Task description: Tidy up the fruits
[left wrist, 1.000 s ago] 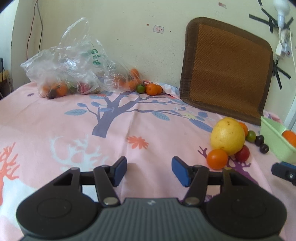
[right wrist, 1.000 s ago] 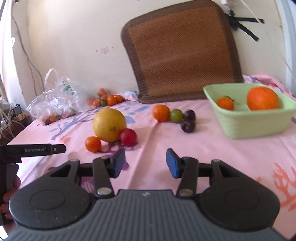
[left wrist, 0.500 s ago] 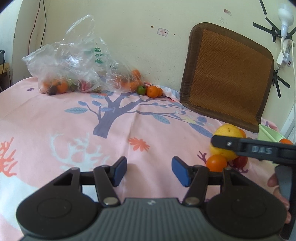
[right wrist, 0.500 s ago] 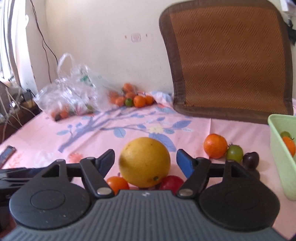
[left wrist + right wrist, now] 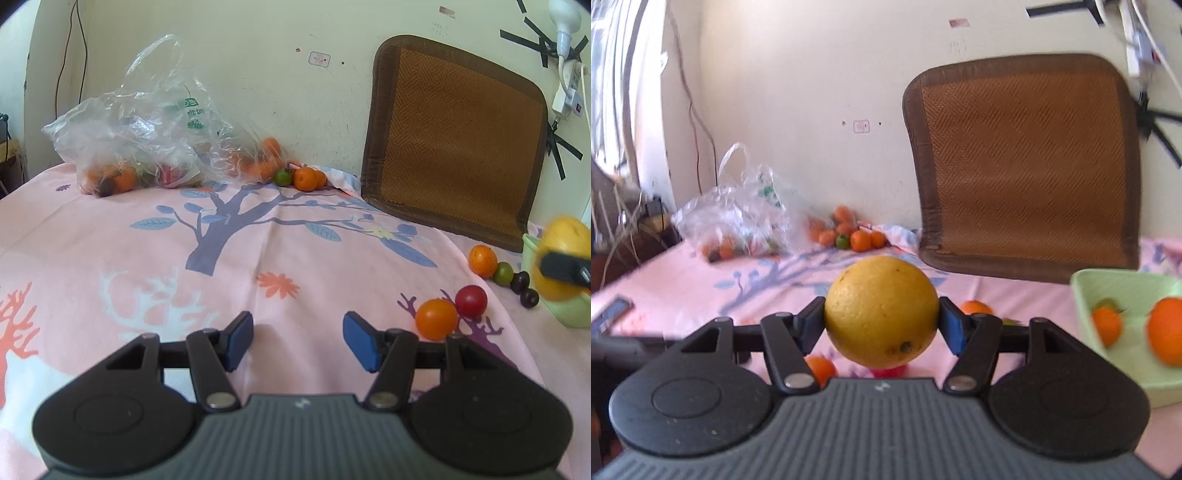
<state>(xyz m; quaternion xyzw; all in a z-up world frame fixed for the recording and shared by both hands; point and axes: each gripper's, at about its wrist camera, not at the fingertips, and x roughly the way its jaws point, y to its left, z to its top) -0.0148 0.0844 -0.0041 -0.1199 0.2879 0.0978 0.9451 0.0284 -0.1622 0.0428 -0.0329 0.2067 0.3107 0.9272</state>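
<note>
Pink printed tablecloth (image 5: 110, 240) underneath everything, with a brown woven mat (image 5: 1027, 166) leaning on the wall behind. Clear plastic bag (image 5: 140, 140) of fruit far back on the cloth, loose oranges spilling beside it. Pale green basket (image 5: 1108, 284) at the right edge, two orange fruits inside. Large yellow citrus (image 5: 882, 312) raised off the cloth, pinched at its widest part between both blue pads of the right gripper (image 5: 882, 321), near the basket but short of its rim. Left gripper (image 5: 298, 338) spread wide, holding nothing, low over bare cloth. Small orange tomato (image 5: 436, 319) touching a red one (image 5: 471, 301) just right of it; farther right, a row of orange, green and two dark fruits leading toward the basket. Probably the carry step: citrus gripped and on its way. Next, likely across over the rim, down into the free corner clear of the two fruits, pads released only once supported, since such a round heavy thing could roll or bounce out.
</note>
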